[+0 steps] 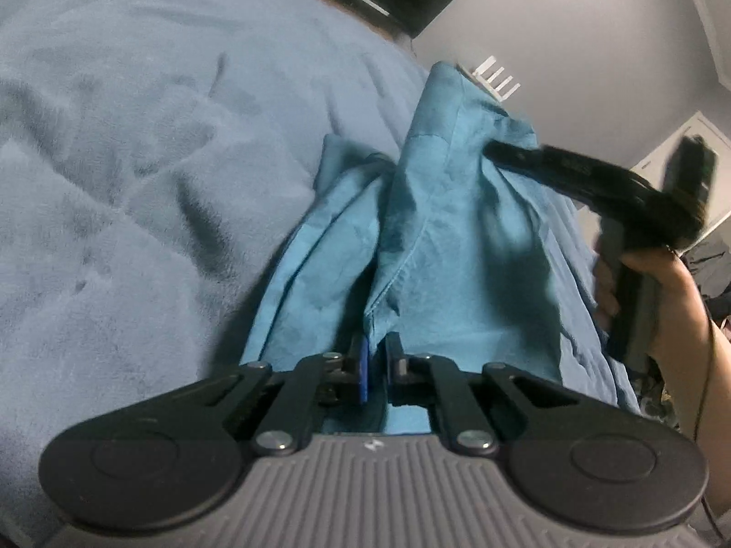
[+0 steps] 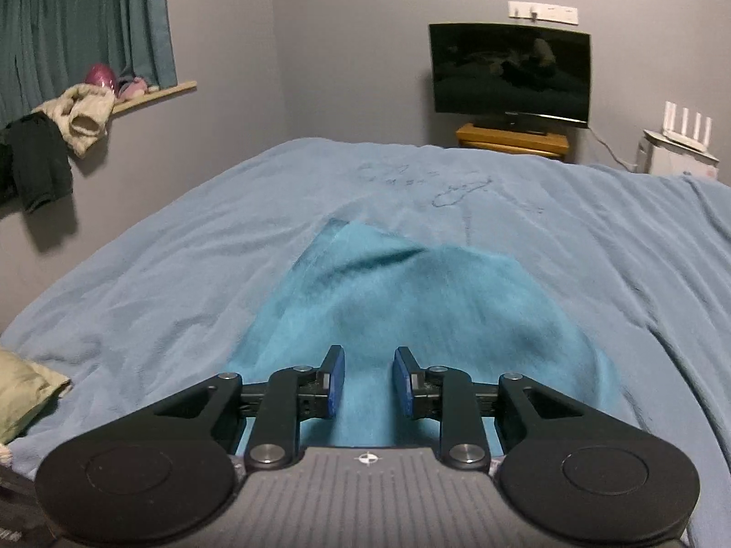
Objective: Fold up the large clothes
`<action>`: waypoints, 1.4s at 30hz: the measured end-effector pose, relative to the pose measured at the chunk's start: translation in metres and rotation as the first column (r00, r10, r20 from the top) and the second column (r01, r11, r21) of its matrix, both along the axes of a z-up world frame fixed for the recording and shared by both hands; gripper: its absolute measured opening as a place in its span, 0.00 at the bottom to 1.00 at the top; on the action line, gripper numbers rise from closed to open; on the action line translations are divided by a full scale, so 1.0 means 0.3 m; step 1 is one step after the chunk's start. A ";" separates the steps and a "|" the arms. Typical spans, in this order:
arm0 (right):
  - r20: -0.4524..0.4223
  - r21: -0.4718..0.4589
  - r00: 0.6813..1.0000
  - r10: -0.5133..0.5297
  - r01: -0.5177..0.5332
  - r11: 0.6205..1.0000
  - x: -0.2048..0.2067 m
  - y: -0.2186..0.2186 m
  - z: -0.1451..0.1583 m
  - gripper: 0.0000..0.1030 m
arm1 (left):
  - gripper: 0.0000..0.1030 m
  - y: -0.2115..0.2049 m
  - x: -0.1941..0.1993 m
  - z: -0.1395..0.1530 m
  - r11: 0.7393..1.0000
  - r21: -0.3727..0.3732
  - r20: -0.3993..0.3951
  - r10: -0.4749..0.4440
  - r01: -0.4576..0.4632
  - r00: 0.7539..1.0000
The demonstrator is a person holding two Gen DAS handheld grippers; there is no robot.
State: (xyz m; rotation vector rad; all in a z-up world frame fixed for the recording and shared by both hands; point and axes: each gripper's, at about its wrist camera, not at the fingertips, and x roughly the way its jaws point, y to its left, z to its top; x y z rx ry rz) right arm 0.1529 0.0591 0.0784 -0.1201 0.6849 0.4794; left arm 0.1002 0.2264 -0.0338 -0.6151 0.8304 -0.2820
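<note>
Left wrist view: the left claw (image 1: 375, 367), at the lower centre of the frame, is pinched together on a hemmed edge of the teal garment (image 1: 438, 237). From the pads the cloth rises in folds toward the upper centre of the frame. The garment lies on a light blue blanket (image 1: 137, 160) covering the bed. At the right edge of the frame a hand (image 1: 658, 292) grips the handle of the right claw (image 1: 498, 151), whose dark tip touches the lifted cloth near its upper part; motion blur hides how its jaws stand there.

Right wrist view: the right claw (image 2: 368, 381), at the lower centre, stands partly spread, a clear gap between its blue pads (image 2: 336, 376). The teal garment (image 2: 411, 301) fills that gap from behind and spreads forward as a blurred mound at the frame's centre, resting on the blanket (image 2: 594, 237). Whether the pads touch the cloth cannot be told.
</note>
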 end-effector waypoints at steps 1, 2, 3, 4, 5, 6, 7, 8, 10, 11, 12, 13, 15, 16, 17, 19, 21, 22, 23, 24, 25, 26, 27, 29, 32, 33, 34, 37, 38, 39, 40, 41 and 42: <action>-0.010 -0.007 1.000 0.008 -0.008 1.000 0.031 0.018 -0.018 0.26 | 0.03 0.001 0.010 -0.005 1.000 -0.004 -0.005 -0.004 0.004 1.000; -0.024 -0.020 1.000 0.009 -0.009 1.000 0.062 0.035 -0.041 0.25 | 0.03 0.003 0.015 -0.013 1.000 -0.008 -0.010 -0.011 0.011 1.000; -0.042 -0.033 0.999 0.008 -0.010 0.999 0.092 0.052 -0.064 0.24 | 0.03 0.005 0.018 -0.017 1.000 -0.007 -0.011 -0.016 0.016 1.000; -0.063 -0.047 0.998 0.004 -0.007 0.999 0.124 0.067 -0.091 0.22 | 0.03 0.003 0.023 -0.021 1.000 -0.001 -0.011 -0.022 0.022 1.000; -0.083 -0.059 0.997 0.002 -0.007 0.998 0.154 0.079 -0.120 0.21 | 0.03 0.002 0.029 -0.025 1.000 0.006 -0.014 -0.027 0.027 1.000; -0.096 -0.068 0.995 -0.003 -0.004 0.998 0.181 0.091 -0.142 0.20 | 0.03 0.000 0.034 -0.030 0.999 0.013 -0.018 -0.033 0.033 0.999; -0.104 -0.073 0.994 -0.010 0.003 0.997 0.209 0.101 -0.161 0.19 | 0.03 -0.001 0.039 -0.034 0.999 0.017 -0.020 -0.037 0.037 0.999; -0.117 -0.074 0.993 -0.017 0.008 0.997 0.238 0.109 -0.181 0.18 | 0.03 -0.002 0.044 -0.039 0.999 0.021 -0.022 -0.043 0.043 0.999; -0.159 -0.084 0.987 -0.031 0.018 0.996 0.289 0.136 -0.222 0.15 | 0.03 -0.002 0.054 -0.049 0.998 0.027 -0.024 -0.050 0.051 0.998; -0.169 -0.102 0.985 -0.037 0.019 0.995 0.304 0.153 -0.242 0.14 | 0.03 -0.002 0.060 -0.057 0.998 0.030 -0.028 -0.053 0.054 0.998; -0.174 -0.119 0.984 -0.039 0.018 0.993 0.317 0.164 -0.254 0.14 | 0.03 -0.003 0.067 -0.063 0.998 0.033 -0.031 -0.058 0.059 0.998; -0.172 -0.122 0.984 -0.038 0.017 0.992 0.314 0.182 -0.251 0.15 | 0.04 -0.005 0.070 -0.065 0.997 0.039 -0.033 -0.064 0.065 0.997; -0.141 -0.073 0.990 -0.013 0.003 0.997 0.289 0.173 -0.209 0.18 | 0.04 -0.019 0.079 -0.069 0.996 0.049 -0.032 -0.076 0.077 0.997; -0.124 -0.036 0.992 0.000 -0.005 0.999 0.264 0.156 -0.183 0.18 | 0.04 -0.020 0.079 -0.071 0.995 0.052 -0.031 -0.080 0.081 0.996; -0.103 -0.009 0.995 0.009 -0.010 1.000 0.231 0.131 -0.154 0.22 | 0.04 -0.020 0.083 -0.071 0.995 0.052 -0.031 -0.082 0.083 0.996; -0.038 0.016 0.999 0.008 -0.007 1.000 0.145 0.064 -0.100 0.24 | 0.04 -0.021 0.084 -0.073 0.995 0.048 -0.031 -0.083 0.085 0.996; 0.035 0.010 0.999 0.014 -0.014 1.000 0.046 -0.015 -0.058 0.30 | 0.03 -0.020 0.081 -0.072 0.995 0.046 -0.030 -0.083 0.084 0.996; 0.062 -0.002 0.998 0.010 -0.010 1.000 0.004 -0.047 -0.048 0.35 | 0.03 -0.021 0.079 -0.069 0.995 0.050 -0.029 -0.081 0.083 0.996; 0.090 -0.013 0.996 0.004 -0.003 1.000 -0.040 -0.081 -0.044 0.37 | 0.03 -0.022 0.078 -0.066 0.995 0.056 -0.028 -0.081 0.082 0.996; 0.106 -0.018 0.994 -0.002 0.004 1.000 -0.081 -0.111 -0.045 0.37 | 0.03 -0.023 0.077 -0.061 0.995 0.063 -0.026 -0.080 0.082 0.996; 0.101 -0.023 0.995 -0.003 0.006 1.000 -0.119 -0.140 -0.058 0.37 | 0.03 -0.027 0.076 -0.056 0.994 0.072 -0.025 -0.080 0.082 0.996; 0.098 -0.017 0.995 -0.003 0.005 1.000 -0.148 -0.161 -0.069 0.37 | 0.03 -0.033 0.074 -0.051 0.993 0.080 -0.026 -0.079 0.081 0.997; 0.095 -0.011 0.995 0.006 -0.005 1.000 -0.174 -0.174 -0.085 0.37 | 0.03 -0.039 0.073 -0.045 0.993 0.089 -0.028 -0.077 0.079 0.997; 0.079 -0.022 0.996 0.038 -0.036 0.999 -0.224 -0.184 -0.117 0.37 | 0.03 -0.045 0.071 -0.040 0.991 0.106 -0.031 -0.073 0.076 0.997; 0.083 -0.074 0.995 0.053 -0.047 0.996 -0.222 -0.151 -0.174 0.37 | 0.03 -0.065 0.070 -0.039 0.988 0.135 -0.037 -0.067 0.071 0.997; 0.081 -0.102 0.995 0.054 -0.046 0.994 -0.211 -0.132 -0.199 0.37 | 0.03 -0.074 0.077 -0.043 0.986 0.147 -0.046 -0.066 0.072 0.997; 0.069 -0.137 0.996 0.051 -0.042 0.990 -0.194 -0.113 -0.225 0.37 | 0.03 -0.080 0.081 -0.044 0.985 0.158 -0.053 -0.064 0.072 0.997; 0.021 -0.183 0.999 0.049 -0.044 0.982 -0.139 -0.071 -0.273 0.38 | 0.03 -0.088 0.086 -0.042 0.982 0.176 -0.066 -0.058 0.069 0.996; 0.013 -0.179 0.999 0.048 -0.045 0.983 -0.133 -0.070 -0.268 0.38 | 0.03 -0.091 0.085 -0.038 0.981 0.179 -0.064 -0.059 0.069 0.996; 0.005 -0.170 0.999 0.045 -0.044 0.984 -0.133 -0.073 -0.257 0.38 | 0.03 -0.094 0.083 -0.035 0.981 0.182 -0.061 -0.061 0.072 0.996; 0.000 -0.148 0.999 0.044 -0.044 0.988 -0.143 -0.084 -0.236 0.39 | 0.03 -0.096 0.082 -0.034 0.980 0.185 -0.060 -0.063 0.073 0.996; -0.003 -0.120 0.999 0.045 -0.045 0.992 -0.154 -0.099 -0.217 0.41 | 0.03 -0.098 0.083 -0.034 0.979 0.188 -0.059 -0.065 0.075 0.996; 0.000 -0.083 0.999 0.048 -0.048 0.995 -0.176 -0.125 -0.197 0.42 | 0.03 -0.099 0.085 -0.035 0.979 0.190 -0.059 -0.066 0.076 0.996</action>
